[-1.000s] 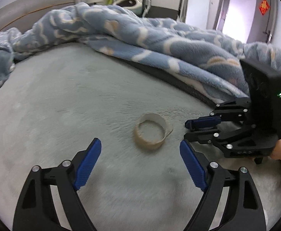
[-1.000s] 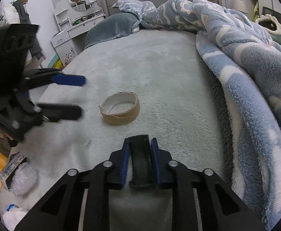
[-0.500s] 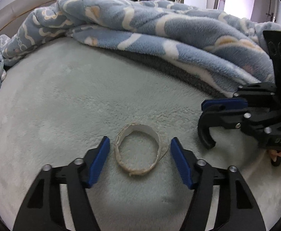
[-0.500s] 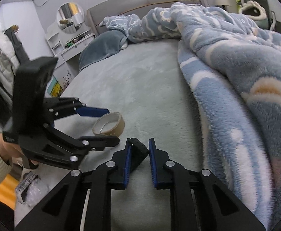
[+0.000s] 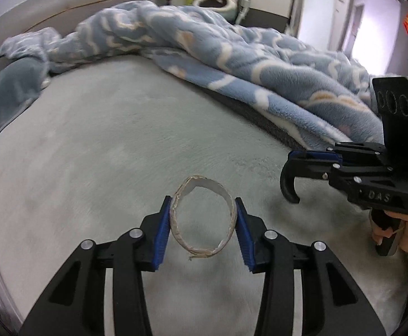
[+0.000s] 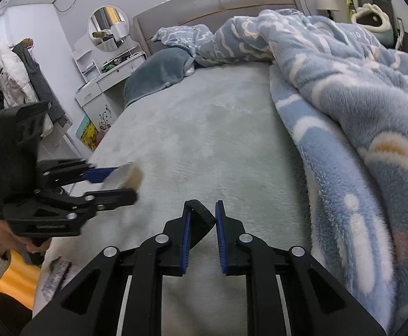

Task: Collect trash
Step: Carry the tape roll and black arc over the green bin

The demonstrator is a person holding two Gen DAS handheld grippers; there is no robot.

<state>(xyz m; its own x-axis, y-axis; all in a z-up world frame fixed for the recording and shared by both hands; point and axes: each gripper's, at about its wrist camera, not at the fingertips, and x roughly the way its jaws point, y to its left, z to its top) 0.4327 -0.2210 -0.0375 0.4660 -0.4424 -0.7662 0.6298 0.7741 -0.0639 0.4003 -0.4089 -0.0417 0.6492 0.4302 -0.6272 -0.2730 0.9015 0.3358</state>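
A brown cardboard tape ring (image 5: 204, 215) sits squeezed into an oval between the blue pads of my left gripper (image 5: 203, 224), which is shut on it just above the grey bed sheet (image 5: 106, 140). In the right wrist view the same ring (image 6: 125, 177) shows in the left gripper's fingers at the left. My right gripper (image 6: 202, 224) is shut on a curved black plastic piece (image 6: 201, 221); it also shows in the left wrist view (image 5: 290, 184) to the right of the ring.
A rumpled blue and white blanket (image 5: 246, 64) covers the right and far side of the bed. A grey-blue pillow (image 6: 159, 75) lies by the headboard. A dressing table (image 6: 103, 75) and hanging clothes (image 6: 22, 70) stand left of the bed. A wrapper (image 6: 55, 277) lies at the bed's edge.
My left gripper has closed on the cardboard ring, squeezing it oval, and lifted it a little. My right gripper has drawn back to the right, still holding the black piece.
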